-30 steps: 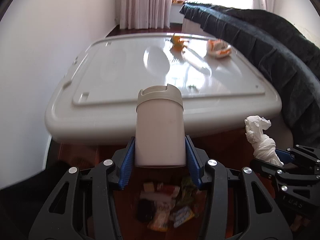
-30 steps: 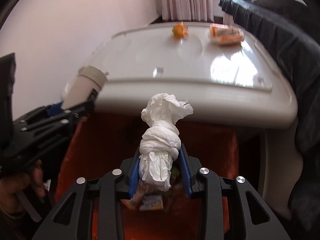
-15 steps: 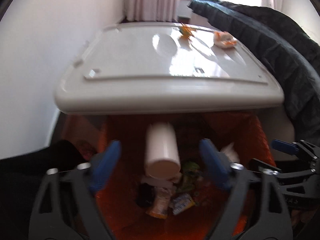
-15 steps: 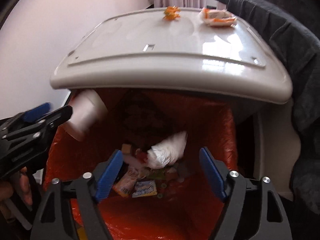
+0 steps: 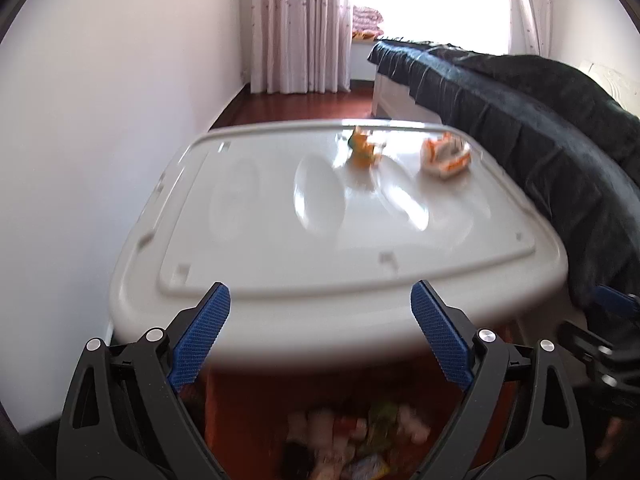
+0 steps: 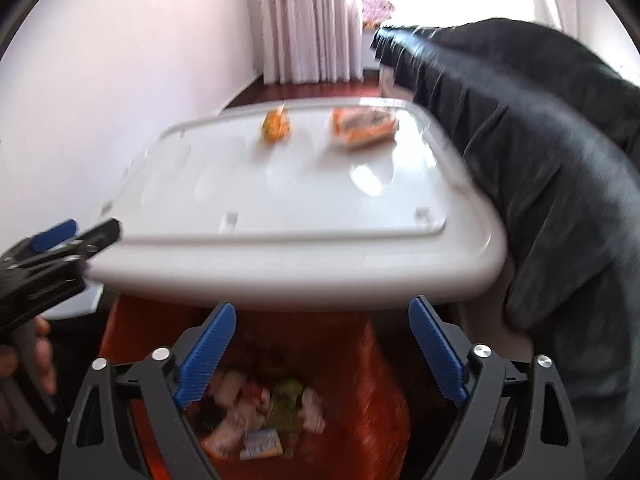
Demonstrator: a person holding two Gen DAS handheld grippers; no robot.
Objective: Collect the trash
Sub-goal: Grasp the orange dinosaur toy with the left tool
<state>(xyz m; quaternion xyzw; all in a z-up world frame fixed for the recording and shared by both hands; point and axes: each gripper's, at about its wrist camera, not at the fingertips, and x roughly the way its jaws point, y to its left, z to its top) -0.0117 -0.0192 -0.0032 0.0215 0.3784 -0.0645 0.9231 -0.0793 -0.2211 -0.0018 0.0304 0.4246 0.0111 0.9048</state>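
A dark blanket [image 5: 520, 120] drapes the bed beside pale curtains [image 5: 296, 24] and white wall [image 5: 120, 120].

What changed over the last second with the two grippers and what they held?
Left gripper released the white cup and right gripper the tissue wad; both fell into the orange bin. Both grippers now gape empty. The two orange wrappers stayed on the white lid.

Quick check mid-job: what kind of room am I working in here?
Most likely a bedroom. A bed draped in a dark blanket runs along the right, floor-length curtains hang by a bright window, and a white plastic lid serves as a low table above the orange-lined trash bin.
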